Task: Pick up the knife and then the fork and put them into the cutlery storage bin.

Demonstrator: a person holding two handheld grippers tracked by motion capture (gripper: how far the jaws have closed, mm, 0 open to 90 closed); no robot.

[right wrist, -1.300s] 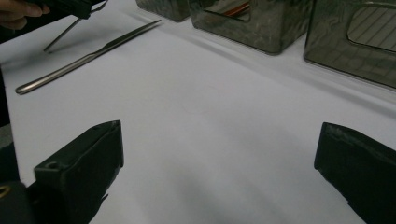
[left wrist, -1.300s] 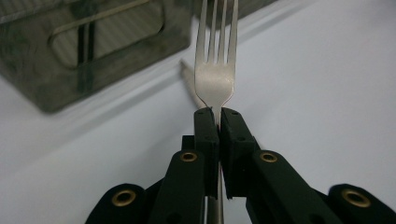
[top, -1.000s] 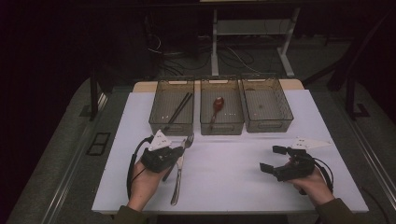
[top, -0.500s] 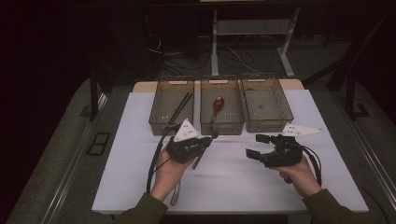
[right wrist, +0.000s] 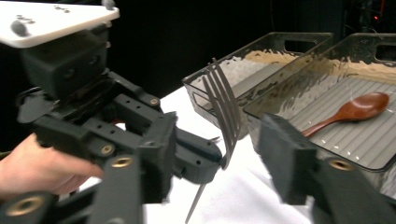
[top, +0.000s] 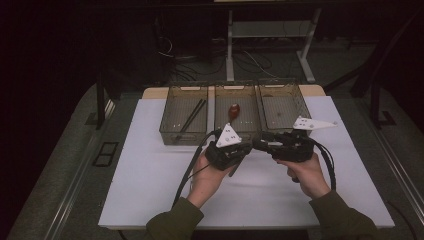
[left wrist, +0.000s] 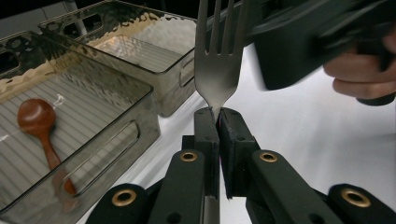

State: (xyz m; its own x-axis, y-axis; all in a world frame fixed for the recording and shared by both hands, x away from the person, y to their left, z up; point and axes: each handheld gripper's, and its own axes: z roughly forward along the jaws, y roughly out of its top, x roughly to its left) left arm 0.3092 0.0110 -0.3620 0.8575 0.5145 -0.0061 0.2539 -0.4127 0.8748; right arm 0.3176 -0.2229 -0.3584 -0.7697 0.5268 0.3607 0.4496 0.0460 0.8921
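My left gripper (top: 244, 149) hangs above the middle of the white table (top: 150, 170), shut on the neck of a metal fork (left wrist: 217, 60). The fork's tines point up and its handle hangs below the jaws. My right gripper (top: 261, 144) comes in from the right, tip to tip with the left one. In the right gripper view the fork (right wrist: 224, 107) stands between my right gripper's (right wrist: 219, 137) two jaws. Those jaws have just been closing, but a gap remains on each side of the tines. The right gripper's black body (left wrist: 303, 42) looms just behind the fork.
Three clear trays stand in a row at the back. The left tray (top: 183, 136) holds black chopsticks (top: 190, 119), the middle tray (top: 235, 86) a wooden spoon (top: 234, 110), and the right tray (top: 280, 82) is bare. Cables trail from both grippers.
The left hand has lifted the fork off the table and carried it right and forward. The right hand has moved left toward it and up, and its jaws have narrowed around the tines.
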